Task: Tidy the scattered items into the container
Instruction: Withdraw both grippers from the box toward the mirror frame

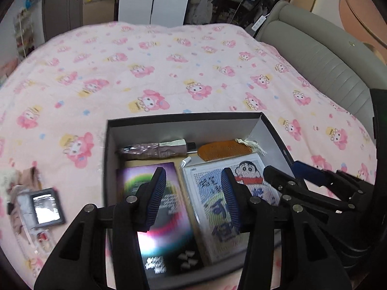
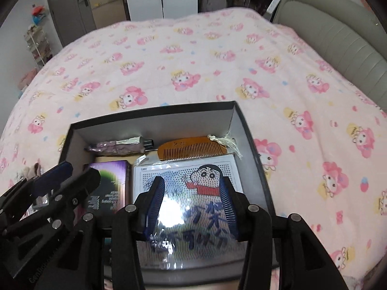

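An open dark box point(image 1: 183, 117) point(image 2: 150, 110) sits on the bed. In it lie a folded umbrella point(image 1: 150, 148) point(image 2: 113, 145), a wooden comb point(image 1: 222, 149) point(image 2: 191, 148) with a tassel, a purple carton point(image 1: 169, 217) point(image 2: 113, 176) and a plastic-wrapped cartoon board point(image 1: 246, 171) point(image 2: 200, 176). My left gripper point(image 1: 193, 176) point(image 2: 79, 170) hovers over the purple carton, open, nothing between its pads. Beside it my right gripper point(image 2: 192, 183) point(image 1: 287, 169) hangs over the cartoon board, also open and empty. Left of the box lies a small framed mirror point(image 1: 47, 207) among blurred loose items.
The pink patterned blanket point(image 1: 145, 72) covers the whole bed beyond the box. A grey padded headboard point(image 1: 326, 67) runs along the right. Wardrobes and a white door stand past the bed's far edge. A fluffy item point(image 1: 9, 176) lies at the left edge.
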`<state>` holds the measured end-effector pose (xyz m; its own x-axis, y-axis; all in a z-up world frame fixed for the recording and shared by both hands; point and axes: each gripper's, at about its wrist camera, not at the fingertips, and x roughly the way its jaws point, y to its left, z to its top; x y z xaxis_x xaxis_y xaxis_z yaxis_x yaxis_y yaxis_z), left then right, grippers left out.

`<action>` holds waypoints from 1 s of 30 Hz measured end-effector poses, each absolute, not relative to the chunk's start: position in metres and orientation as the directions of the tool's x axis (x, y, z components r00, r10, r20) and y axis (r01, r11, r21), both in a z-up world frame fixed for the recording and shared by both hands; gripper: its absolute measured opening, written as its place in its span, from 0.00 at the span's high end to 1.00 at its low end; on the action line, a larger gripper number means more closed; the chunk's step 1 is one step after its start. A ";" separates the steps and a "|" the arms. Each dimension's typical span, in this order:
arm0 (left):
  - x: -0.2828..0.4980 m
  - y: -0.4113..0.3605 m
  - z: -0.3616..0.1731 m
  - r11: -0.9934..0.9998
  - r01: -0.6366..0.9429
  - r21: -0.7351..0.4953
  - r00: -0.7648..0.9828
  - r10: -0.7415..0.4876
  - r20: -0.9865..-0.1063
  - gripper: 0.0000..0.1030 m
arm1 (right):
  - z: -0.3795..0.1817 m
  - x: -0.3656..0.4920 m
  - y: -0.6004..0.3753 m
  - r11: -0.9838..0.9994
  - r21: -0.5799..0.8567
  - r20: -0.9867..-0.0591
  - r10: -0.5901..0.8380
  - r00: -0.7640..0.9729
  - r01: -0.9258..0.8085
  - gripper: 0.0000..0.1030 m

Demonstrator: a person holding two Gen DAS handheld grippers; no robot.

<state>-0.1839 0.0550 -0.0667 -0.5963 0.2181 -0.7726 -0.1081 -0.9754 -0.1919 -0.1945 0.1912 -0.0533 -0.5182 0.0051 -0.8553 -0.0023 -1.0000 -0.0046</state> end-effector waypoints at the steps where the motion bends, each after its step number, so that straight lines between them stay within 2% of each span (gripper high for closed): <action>1: -0.175 0.056 -0.062 -0.979 -0.109 -0.170 -0.604 0.201 -0.771 0.54 | -0.049 -0.186 0.190 -1.000 -0.014 -0.844 0.011 -0.536 0.001 0.58; 4: -0.151 0.053 -0.053 -0.980 -0.100 -0.171 -0.615 0.197 -0.764 0.55 | -0.040 -0.165 0.186 -1.000 -0.020 -0.818 0.004 -0.576 0.023 0.58; 8: -0.125 0.046 -0.047 -0.976 -0.090 -0.198 -0.609 0.211 -0.764 0.55 | -0.034 -0.138 0.186 -0.998 0.054 -0.817 -0.070 -0.573 0.045 0.58; 15: -0.074 0.045 -0.026 -0.986 -0.088 -0.143 -0.631 0.167 -0.758 0.55 | -0.019 -0.090 0.179 -0.996 0.073 -0.801 -0.086 -0.593 0.046 0.58; 30: -0.018 0.023 -0.003 -0.990 -0.060 -0.127 -0.654 0.135 -0.744 0.55 | 0.009 -0.032 0.156 -0.994 0.043 -0.768 -0.097 -0.633 0.101 0.58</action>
<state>-0.0182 0.0227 -0.0027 -0.6544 0.1350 -0.7440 -0.0601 -0.9901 -0.1268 -0.0318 0.1555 0.0087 -0.6330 -0.0974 -0.7680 0.1012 -0.9939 0.0426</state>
